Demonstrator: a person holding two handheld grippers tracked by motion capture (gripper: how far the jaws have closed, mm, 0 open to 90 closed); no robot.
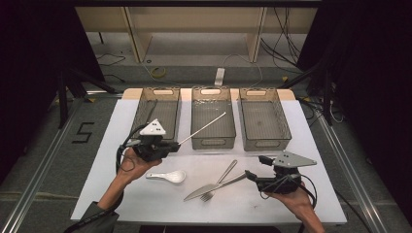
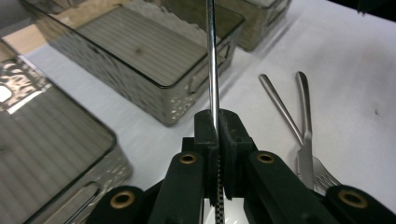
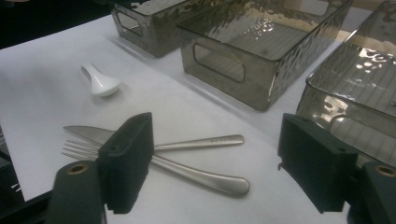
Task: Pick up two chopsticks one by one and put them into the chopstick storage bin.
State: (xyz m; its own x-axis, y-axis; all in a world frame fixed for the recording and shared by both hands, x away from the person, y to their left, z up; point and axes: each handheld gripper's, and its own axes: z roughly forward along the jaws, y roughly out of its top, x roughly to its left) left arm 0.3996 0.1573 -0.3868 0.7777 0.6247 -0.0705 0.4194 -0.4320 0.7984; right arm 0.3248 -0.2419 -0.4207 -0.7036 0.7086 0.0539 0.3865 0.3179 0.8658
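The left gripper (image 1: 176, 144) clamps a thin metal rod (image 1: 204, 128), which slants out over the middle bin (image 1: 213, 141). The right gripper (image 1: 254, 169) hangs wide open, nothing between its pads, beside the crossed knife (image 1: 201, 191) and fork (image 1: 221, 179).

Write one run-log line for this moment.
left tool: shut on thin metal chopstick | right tool: open, near crossed steel knife, fork

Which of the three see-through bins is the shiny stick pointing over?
The middle bin. The thin metal stick, clamped in the left gripper, reaches over its front rim, while the left bin and right bin have nothing above them.
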